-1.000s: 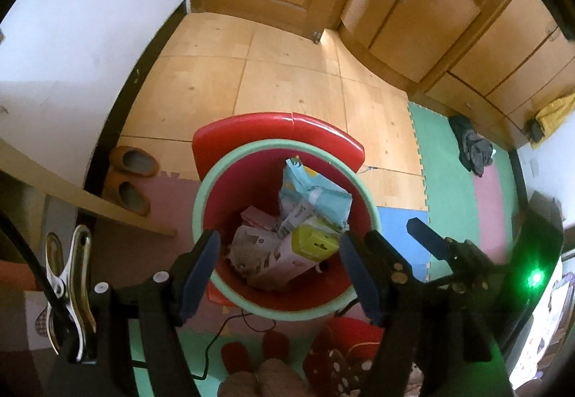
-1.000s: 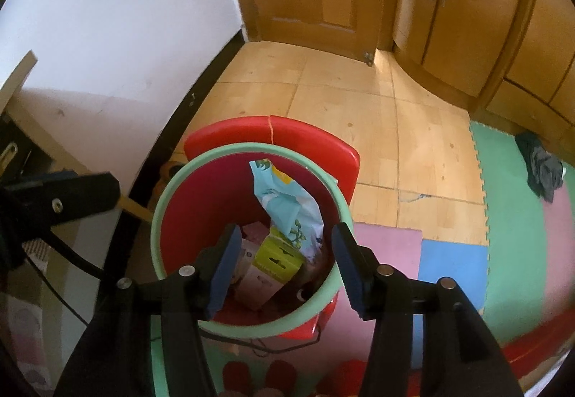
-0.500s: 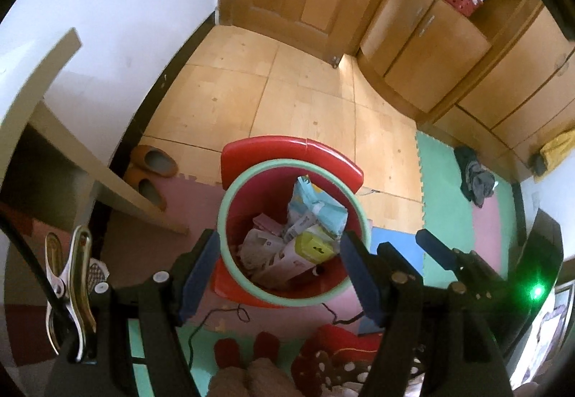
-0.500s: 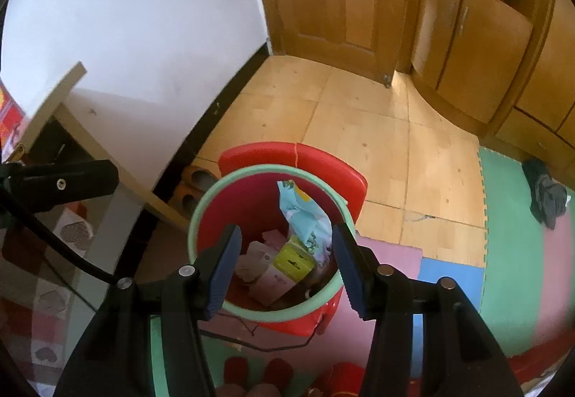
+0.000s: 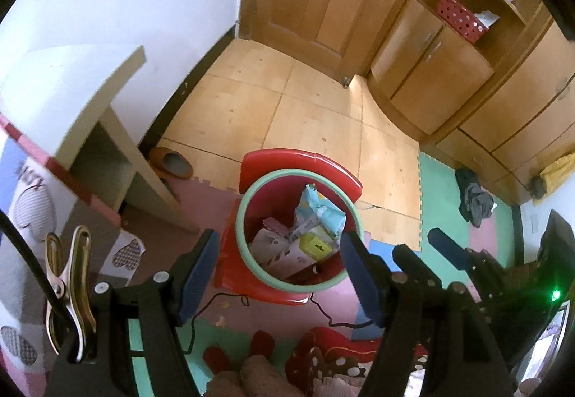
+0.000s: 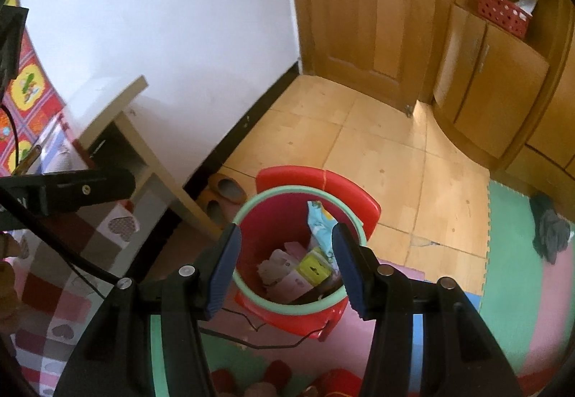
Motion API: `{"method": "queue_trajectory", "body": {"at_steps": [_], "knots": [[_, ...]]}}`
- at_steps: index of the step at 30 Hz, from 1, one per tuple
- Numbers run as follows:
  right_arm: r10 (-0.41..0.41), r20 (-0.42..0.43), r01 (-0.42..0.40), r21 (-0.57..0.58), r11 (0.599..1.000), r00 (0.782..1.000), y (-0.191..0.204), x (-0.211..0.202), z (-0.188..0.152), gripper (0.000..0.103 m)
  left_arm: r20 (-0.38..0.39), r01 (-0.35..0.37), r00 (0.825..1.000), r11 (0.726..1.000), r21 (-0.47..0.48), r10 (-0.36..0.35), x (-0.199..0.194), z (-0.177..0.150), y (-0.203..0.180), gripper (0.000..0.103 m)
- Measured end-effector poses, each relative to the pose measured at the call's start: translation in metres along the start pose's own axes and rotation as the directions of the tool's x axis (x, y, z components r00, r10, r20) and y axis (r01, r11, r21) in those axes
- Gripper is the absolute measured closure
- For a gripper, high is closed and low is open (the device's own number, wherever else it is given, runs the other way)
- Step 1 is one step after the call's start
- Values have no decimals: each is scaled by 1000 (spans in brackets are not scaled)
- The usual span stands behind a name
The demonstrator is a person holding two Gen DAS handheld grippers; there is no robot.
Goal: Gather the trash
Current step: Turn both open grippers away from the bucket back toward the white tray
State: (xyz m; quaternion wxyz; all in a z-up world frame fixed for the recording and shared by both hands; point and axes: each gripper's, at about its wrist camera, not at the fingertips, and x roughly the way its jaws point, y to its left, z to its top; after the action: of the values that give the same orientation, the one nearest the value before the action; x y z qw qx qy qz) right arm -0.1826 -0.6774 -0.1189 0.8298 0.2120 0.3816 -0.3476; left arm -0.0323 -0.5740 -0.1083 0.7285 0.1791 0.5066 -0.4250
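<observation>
Below both grippers, on the pink foam floor mat, stands the round red plastic bin with a pale green rim (image 5: 248,255), holding crumpled cartons and a light blue foil packet (image 5: 321,210). From the left, the left gripper (image 5: 278,273) hangs with jaws apart and nothing between them; the right gripper (image 6: 285,269) likewise gapes empty. This trash looks light, soft and crushable, the foil probably slippery; pinching the packet's upright edge seems the safest hold.
</observation>
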Motion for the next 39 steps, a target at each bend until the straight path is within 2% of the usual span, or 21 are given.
{"method": "queue_trajectory", "body": {"at_steps": [10, 23, 31, 39], "knots": [[42, 21, -40, -97, 994, 999, 45, -38, 7, 49, 13, -8, 1000, 1000, -29, 8, -43, -17, 19, 30], [160, 34, -147, -239, 960, 987, 131, -88, -3, 49, 62, -54, 996, 991, -124, 62, -111, -58, 84, 30], [270, 16, -250, -326, 912, 963, 196, -122, -21, 49, 105, -86, 988, 975, -207, 110, -164, -97, 132, 30], [378, -19, -355, -395, 848, 926, 263, -150, -51, 49, 140, -156, 967, 931, -331, 212, -227, -152, 186, 30]]}}
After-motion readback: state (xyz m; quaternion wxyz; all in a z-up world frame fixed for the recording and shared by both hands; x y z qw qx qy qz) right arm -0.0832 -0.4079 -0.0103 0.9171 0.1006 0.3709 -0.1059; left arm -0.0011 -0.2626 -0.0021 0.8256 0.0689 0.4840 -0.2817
